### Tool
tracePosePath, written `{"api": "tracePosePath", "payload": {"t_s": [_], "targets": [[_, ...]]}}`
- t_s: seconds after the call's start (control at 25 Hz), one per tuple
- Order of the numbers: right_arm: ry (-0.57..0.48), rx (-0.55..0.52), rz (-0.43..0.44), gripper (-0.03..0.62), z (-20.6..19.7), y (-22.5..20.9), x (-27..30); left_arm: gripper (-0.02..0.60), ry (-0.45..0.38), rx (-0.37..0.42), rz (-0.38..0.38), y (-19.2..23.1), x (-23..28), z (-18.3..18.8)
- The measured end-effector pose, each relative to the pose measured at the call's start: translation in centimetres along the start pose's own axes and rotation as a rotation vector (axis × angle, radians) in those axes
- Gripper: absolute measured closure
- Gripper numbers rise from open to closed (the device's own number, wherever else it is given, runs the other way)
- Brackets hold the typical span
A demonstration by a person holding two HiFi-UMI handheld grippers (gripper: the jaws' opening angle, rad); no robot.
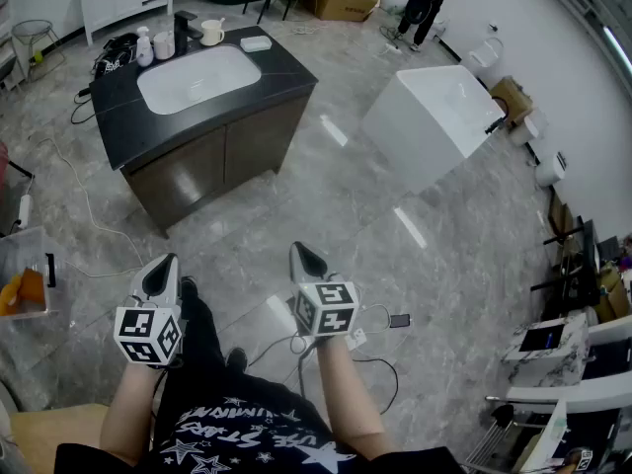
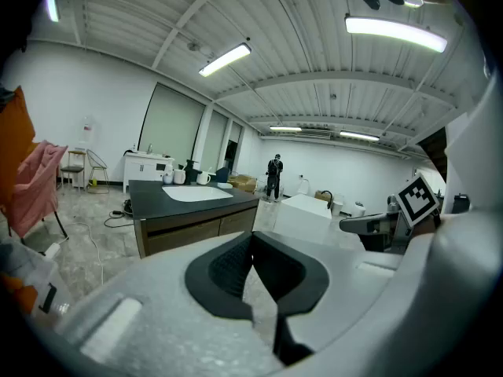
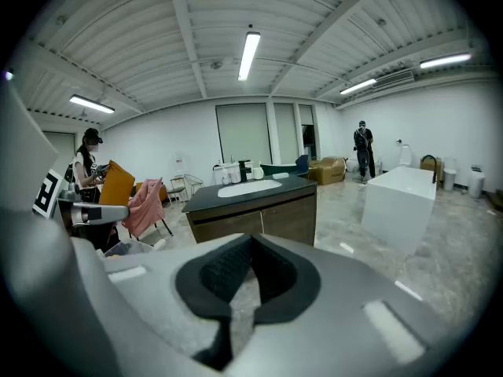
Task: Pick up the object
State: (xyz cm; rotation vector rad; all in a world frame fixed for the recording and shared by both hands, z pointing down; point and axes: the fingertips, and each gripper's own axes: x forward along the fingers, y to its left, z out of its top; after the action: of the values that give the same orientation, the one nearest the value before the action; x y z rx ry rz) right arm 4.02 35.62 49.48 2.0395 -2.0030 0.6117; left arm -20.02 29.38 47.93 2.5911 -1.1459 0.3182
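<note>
Over the grey floor (image 1: 326,205), well short of the dark table (image 1: 126,131), I hold my left claw (image 1: 164,263) and right claw (image 1: 299,252), each closed on nothing. Behind that table's white basin (image 1: 197,77) stand a bottle (image 1: 144,47), a mug (image 1: 211,33) and a dish (image 1: 256,42); which one I'm after, I cannot tell.

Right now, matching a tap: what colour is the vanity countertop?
Black vanity countertop; clearest in head view.
</note>
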Motion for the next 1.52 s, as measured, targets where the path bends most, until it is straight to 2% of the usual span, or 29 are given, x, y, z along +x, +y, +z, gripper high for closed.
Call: {"api": "tracePosePath", "payload": {"t_s": [0.24, 0.56, 0.96, 1.16, 1.4, 1.52], "targets": [[-0.02, -0.008, -0.002, 0.589, -0.1, 1.1, -1.7, 0.572, 0.003, 0.008, 0.005, -0.2, -1.9, -0.5], [-0.023, 0.01, -0.024, 0.589, -0.8, 0.2, -3.5, 0.572, 0.015, 0.017, -0.002, -1.1, -3.4, -1.1], [-0.115, 0.035, 0.027, 0.588, 2.7, 1.2, -0.9, 0.572, 0.001, 0.013, 0.009, 0.8, -1.5, 0.5], [-0.125, 0.011, 0.045, 0.503, 5.8, 1.4, 2.7, 0.572, -0.006, 0.004, 0.016, 3.1, 1.8, 2.2], [-0.081, 0.022, 0.081, 0.343, 8.7, 1.4, 10.3, 0.572, -0.036, -0.009, 0.021, 7.8, 7.9, 5.3], [-0.077, 0.05, 0.072, 0.329, 10.6, 1.0, 14.3, 0.572, -0.029, -0.026, 0.026, 10.7, 11.2, 6.7]]}}
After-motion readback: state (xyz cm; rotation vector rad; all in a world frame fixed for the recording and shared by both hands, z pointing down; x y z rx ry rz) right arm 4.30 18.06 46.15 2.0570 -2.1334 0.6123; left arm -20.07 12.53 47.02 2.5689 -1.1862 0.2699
